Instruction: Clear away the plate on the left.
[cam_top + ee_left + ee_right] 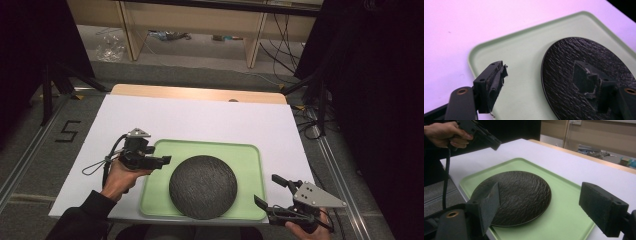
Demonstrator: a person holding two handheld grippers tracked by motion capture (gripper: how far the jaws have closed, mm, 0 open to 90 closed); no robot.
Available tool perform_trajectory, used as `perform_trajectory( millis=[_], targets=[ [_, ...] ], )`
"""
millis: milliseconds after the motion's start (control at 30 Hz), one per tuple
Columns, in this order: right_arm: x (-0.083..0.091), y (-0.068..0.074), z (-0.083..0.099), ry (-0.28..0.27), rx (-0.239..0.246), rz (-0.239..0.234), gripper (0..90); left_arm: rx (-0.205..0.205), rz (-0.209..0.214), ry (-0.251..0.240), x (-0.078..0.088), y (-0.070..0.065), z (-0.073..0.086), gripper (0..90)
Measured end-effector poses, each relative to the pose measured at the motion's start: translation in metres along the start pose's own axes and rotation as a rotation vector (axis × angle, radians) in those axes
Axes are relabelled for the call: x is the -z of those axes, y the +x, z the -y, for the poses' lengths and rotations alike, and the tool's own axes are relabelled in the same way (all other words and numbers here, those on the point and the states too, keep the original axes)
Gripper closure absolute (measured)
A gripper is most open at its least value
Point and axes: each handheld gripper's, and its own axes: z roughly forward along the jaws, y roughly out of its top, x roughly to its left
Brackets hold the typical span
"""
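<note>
Nearest you, the green tray [250,155] lies on the white bench [200,117]; take it as your landmark. The dark plate [203,187] rests flat inside it, toward its near edge. Your right claw [267,190] sits just off the tray's near right corner, spread wide with nothing between the jaws, the plate just beyond. Your left claw [165,160] hovers over the tray's left rim, empty and apart from the plate.

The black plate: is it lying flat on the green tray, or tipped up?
Flat. The black plate lies rim-up on the green tray; the right gripper view shows its whole underside resting on the tray floor, held by neither gripper.
</note>
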Motion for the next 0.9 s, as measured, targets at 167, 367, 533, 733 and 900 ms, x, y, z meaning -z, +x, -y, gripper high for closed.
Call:
perform_trajectory(
  millis=[167,367,533,733,900],
  targets=[
    [0.001,0.002,-0.001,0.02,-0.014,-0.001,18.3,0.017,-0.005,-0.07,0.014,0.004,0.003,23.5],
    [0.001,0.002,-0.001,0.02,-0.016,0.004,18.2,0.036,-0.009,-0.134,0.027,0.006,0.007,22.8],
    [0.001,0.002,-0.001,0.018,-0.019,0.003,18.1,0.058,-0.013,-0.169,0.035,0.009,0.011,22.7],
    [0.002,0.002,-0.001,0.028,-0.019,-0.002,17.9,0.024,0.018,-0.216,0.045,0.008,0.018,20.7],
    [0.002,0.002,-0.001,0.02,-0.019,0.004,17.9,-0.013,0.01,-0.24,0.051,0.003,0.024,20.6]
  ],
)
